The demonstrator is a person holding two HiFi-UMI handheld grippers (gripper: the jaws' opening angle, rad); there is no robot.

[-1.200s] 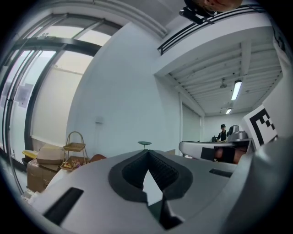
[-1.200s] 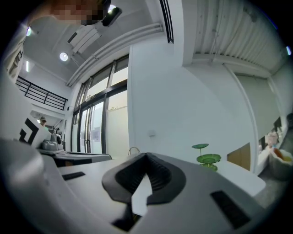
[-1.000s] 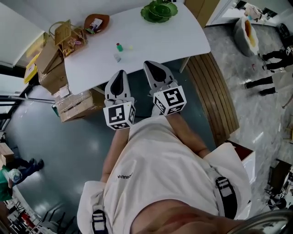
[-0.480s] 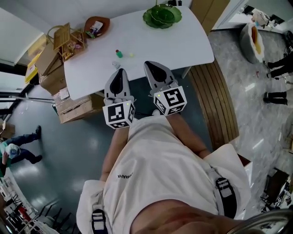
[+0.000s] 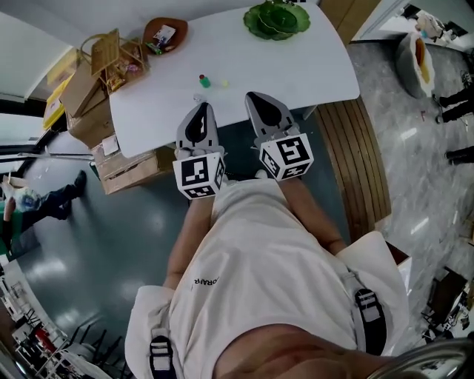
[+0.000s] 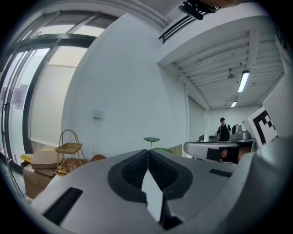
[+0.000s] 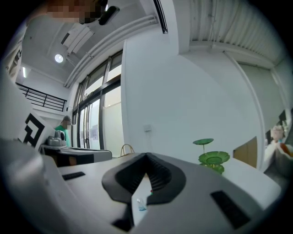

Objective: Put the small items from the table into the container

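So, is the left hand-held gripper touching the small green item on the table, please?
Apart. The head view shows bare white tabletop between the left hand-held gripper and the small green item.

A small green item with a red top (image 5: 203, 78) sits on the white counter (image 5: 296, 66) near its front edge. A tiny yellow piece (image 5: 224, 83) lies just beside it, and a small clear item (image 5: 198, 97) lies closer to the edge. A brown oval dish (image 5: 164, 33) holding a few small things sits at the far left corner.

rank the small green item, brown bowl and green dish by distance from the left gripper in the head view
1. small green item: on the table, just ahead of the left gripper.
2. brown bowl: far left corner.
3. green dish: far edge, to the right.
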